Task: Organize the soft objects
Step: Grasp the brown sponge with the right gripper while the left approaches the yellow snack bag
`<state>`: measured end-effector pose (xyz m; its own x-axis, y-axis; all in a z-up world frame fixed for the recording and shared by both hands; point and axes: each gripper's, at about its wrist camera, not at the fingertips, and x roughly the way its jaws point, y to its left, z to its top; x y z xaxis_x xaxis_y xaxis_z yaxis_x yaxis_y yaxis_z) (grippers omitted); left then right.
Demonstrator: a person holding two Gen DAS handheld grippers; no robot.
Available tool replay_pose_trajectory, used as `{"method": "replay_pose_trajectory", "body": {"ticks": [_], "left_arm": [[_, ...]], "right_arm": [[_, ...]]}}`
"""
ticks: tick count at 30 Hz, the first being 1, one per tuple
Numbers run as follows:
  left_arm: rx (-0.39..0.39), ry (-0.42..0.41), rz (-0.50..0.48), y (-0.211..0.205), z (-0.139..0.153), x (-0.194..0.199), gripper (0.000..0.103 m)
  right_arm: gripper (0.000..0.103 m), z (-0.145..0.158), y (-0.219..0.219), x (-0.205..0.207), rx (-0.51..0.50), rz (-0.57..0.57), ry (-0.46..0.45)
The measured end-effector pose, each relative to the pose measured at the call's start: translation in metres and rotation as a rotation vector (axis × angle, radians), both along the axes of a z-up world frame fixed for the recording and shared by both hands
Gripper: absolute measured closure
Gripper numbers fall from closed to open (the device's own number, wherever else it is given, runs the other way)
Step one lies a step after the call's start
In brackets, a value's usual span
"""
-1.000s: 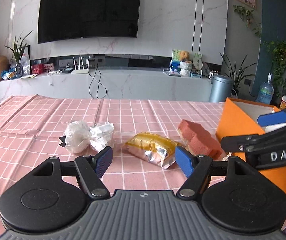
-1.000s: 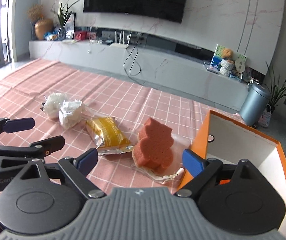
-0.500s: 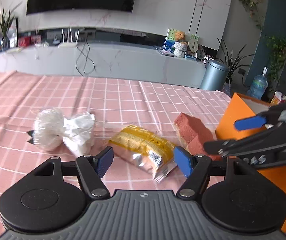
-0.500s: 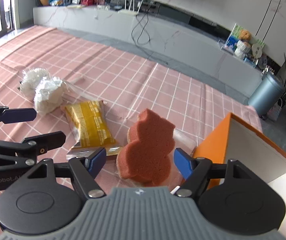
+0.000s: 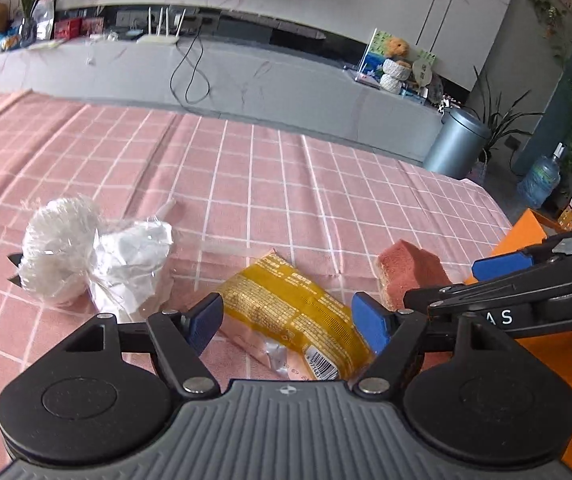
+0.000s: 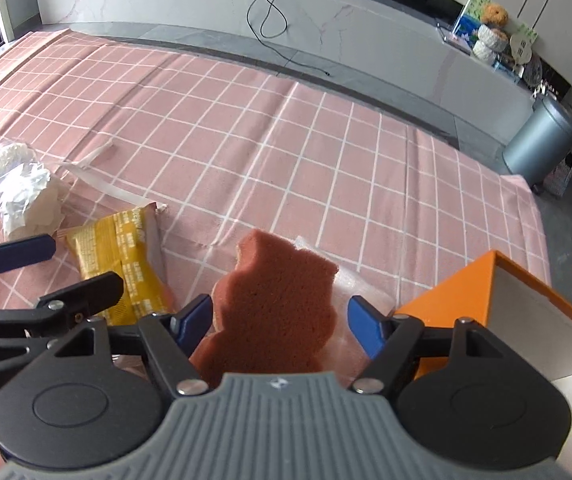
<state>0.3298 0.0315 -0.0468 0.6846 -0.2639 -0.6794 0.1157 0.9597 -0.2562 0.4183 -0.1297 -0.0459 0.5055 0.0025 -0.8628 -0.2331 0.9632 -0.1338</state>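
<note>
On the pink checked cloth (image 5: 286, 180) lie a white bundle in clear wrap (image 5: 86, 256) (image 6: 18, 196), a yellow snack packet (image 5: 286, 308) (image 6: 122, 248) and a reddish-brown sponge (image 6: 274, 300) (image 5: 410, 276) on clear plastic. My left gripper (image 5: 286, 320) (image 6: 64, 268) hangs low over the packet, which lies between its jaws; they are opening and the pads do not press on it. My right gripper (image 6: 278, 322) (image 5: 458, 282) straddles the sponge, open, its left pad close to the sponge's edge.
An orange box (image 6: 458, 292) (image 5: 526, 236) with a pale inside stands just right of the sponge. A strip of clear film (image 6: 98, 184) lies behind the packet. Beyond the table are a grey bin (image 5: 458, 144) and a long low counter (image 5: 246, 76).
Both grippers have come forward and down: the left over the yellow packet, the right over the sponge. The right jaws have narrowed somewhat. The objects have not moved.
</note>
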Motion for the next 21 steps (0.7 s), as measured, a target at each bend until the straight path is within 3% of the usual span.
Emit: {"method": "replay_pose_trajectory", "body": {"ticks": [6,8,15,18,21], "left_arm": [[-0.071,0.039,0.064,0.015,-0.004,0.005,0.015],[-0.095,0.067,0.062,0.014,-0.005,0.009,0.015],[-0.038,0.125,0.114,0.002,-0.011,0.024,0.015],[-0.018,0.129,0.107,-0.001,-0.011,0.026,0.015],[0.004,0.124,0.084,-0.004,-0.011,0.024,0.025]], "right_arm": [[0.029,-0.016,-0.003,0.008,0.059,-0.021,0.121],[0.03,-0.017,-0.001,0.009,0.053,-0.028,0.117],[0.047,-0.012,-0.006,0.007,0.065,-0.044,0.099],[0.064,-0.001,-0.006,0.0,0.066,-0.021,0.069],[0.077,0.014,-0.007,-0.01,0.08,0.0,0.036]]}}
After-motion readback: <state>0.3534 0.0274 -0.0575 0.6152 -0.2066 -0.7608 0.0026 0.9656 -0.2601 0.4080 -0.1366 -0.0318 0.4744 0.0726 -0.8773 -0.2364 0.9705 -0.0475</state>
